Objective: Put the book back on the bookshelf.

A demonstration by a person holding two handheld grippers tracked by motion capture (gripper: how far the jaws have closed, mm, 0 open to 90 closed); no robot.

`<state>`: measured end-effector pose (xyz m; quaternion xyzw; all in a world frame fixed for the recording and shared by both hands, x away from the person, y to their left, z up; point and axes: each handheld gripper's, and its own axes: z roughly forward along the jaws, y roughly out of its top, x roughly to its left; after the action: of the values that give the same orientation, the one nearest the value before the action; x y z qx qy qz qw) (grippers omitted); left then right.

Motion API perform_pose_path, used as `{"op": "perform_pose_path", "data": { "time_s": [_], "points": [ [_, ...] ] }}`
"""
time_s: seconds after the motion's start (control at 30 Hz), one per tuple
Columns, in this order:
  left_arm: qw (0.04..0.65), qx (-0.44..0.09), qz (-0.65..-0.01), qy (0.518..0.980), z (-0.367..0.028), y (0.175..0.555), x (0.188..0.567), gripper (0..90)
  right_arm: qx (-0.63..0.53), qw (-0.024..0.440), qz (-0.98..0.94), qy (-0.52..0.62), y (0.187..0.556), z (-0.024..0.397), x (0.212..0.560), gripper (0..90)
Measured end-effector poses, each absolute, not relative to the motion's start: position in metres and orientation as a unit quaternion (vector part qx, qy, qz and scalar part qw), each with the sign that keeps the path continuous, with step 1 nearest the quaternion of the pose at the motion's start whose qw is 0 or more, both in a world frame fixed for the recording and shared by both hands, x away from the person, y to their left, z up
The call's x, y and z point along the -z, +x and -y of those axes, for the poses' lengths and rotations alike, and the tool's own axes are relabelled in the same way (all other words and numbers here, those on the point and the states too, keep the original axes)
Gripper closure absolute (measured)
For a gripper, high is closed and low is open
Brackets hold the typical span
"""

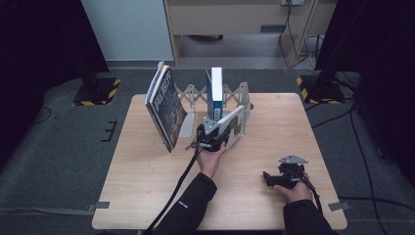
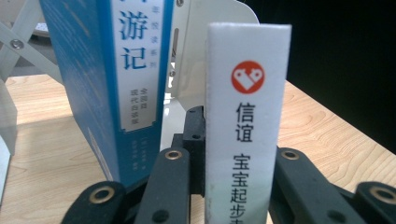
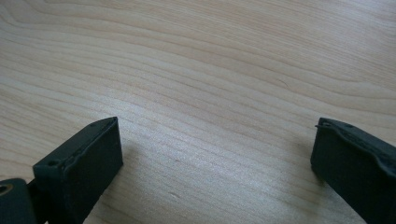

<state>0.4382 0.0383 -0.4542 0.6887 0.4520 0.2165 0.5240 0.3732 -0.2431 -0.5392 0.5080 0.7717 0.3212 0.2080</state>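
Up close, the left gripper view shows the white book [image 2: 243,126] clamped spine-first in the left gripper [image 2: 233,186], apparently just beside a blue book [image 2: 116,79]; the right gripper [image 3: 215,154] gapes, holding nothing, over the table [image 3: 210,60].

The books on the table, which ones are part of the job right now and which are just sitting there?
In the job:
white book held in the left tool
rack

Sitting about:
blue book upright in the rack
dark book, leaning
right tool, open
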Motion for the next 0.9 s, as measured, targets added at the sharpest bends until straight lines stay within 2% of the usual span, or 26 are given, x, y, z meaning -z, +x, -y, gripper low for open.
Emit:
{"op": "perform_pose_path", "data": {
  "time_s": [0.6, 0.9],
  "points": [
    [0.52, -0.22, -0.465, 0.681, -0.031, 0.444, 0.462, 74.5, -0.321, 0.208, -0.772, 0.508, 0.373, 0.243, 0.539, 2.4],
    [0.512, -0.239, -0.446, 0.694, -0.025, 0.433, 0.47, 73.9, -0.321, 0.208, -0.772, 0.508, 0.373, 0.243, 0.539, 2.4]
  ]
}}
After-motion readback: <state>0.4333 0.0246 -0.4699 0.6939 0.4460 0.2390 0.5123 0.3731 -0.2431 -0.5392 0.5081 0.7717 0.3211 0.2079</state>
